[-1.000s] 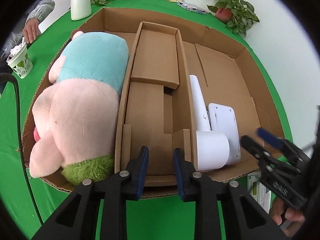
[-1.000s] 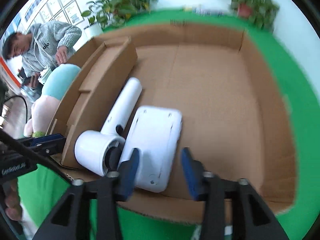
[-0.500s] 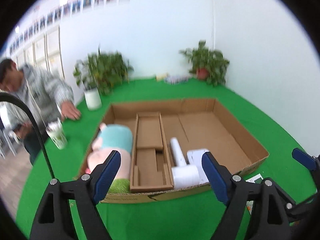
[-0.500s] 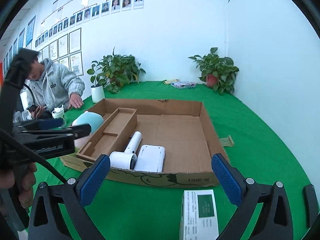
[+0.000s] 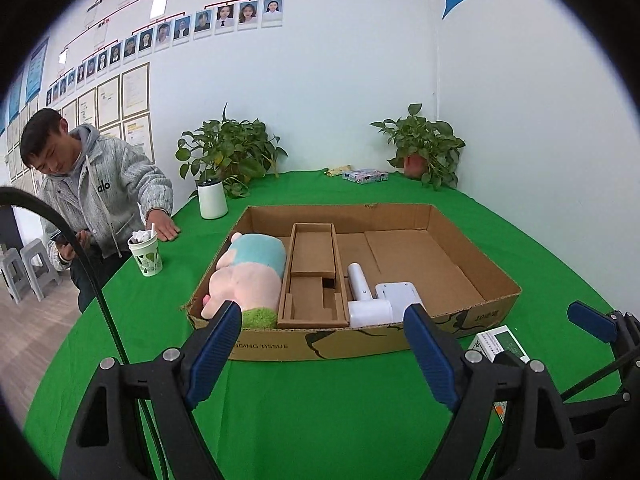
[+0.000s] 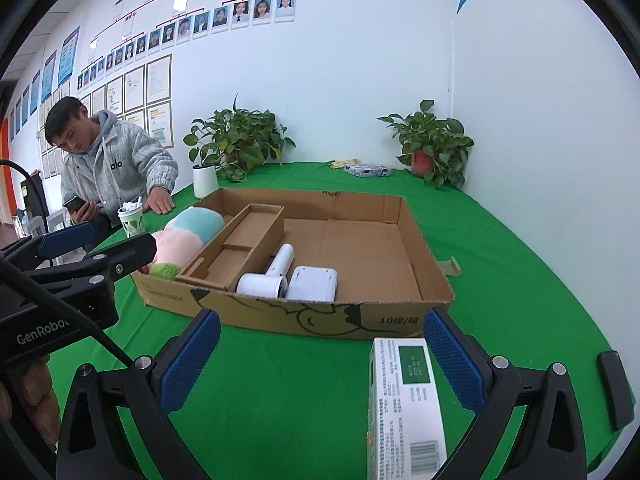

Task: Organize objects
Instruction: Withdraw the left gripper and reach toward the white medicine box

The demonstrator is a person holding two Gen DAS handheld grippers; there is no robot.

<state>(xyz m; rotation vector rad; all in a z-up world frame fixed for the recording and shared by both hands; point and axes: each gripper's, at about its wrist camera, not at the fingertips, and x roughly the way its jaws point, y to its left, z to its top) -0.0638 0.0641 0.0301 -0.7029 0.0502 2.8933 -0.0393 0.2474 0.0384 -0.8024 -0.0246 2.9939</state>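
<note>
A shallow cardboard box (image 5: 476,322) (image 6: 360,322) lies on the green table. It holds a pink and blue plush toy (image 5: 250,276) (image 6: 188,236) at the left, a cardboard insert (image 5: 314,276) in the middle, then a white hair dryer (image 5: 364,300) (image 6: 270,276) and a white flat device (image 5: 398,296) (image 6: 314,282). A white and green carton (image 6: 404,404) (image 5: 500,346) lies on the cloth in front of the box, between the right fingers. My left gripper (image 5: 324,354) is open and empty, short of the box. My right gripper (image 6: 316,360) is open and empty.
A man sits at the table's left with his hand on the cloth. A green paper cup (image 5: 146,254) stands near him. A white pot with a plant (image 5: 214,200), a second potted plant (image 5: 420,158) and a small packet (image 5: 364,176) stand at the back. A cardboard scrap (image 6: 450,268) lies right of the box.
Both grippers have pulled back out of the box and levelled, and both have opened wide. The hair dryer and the white device stay in the box.
</note>
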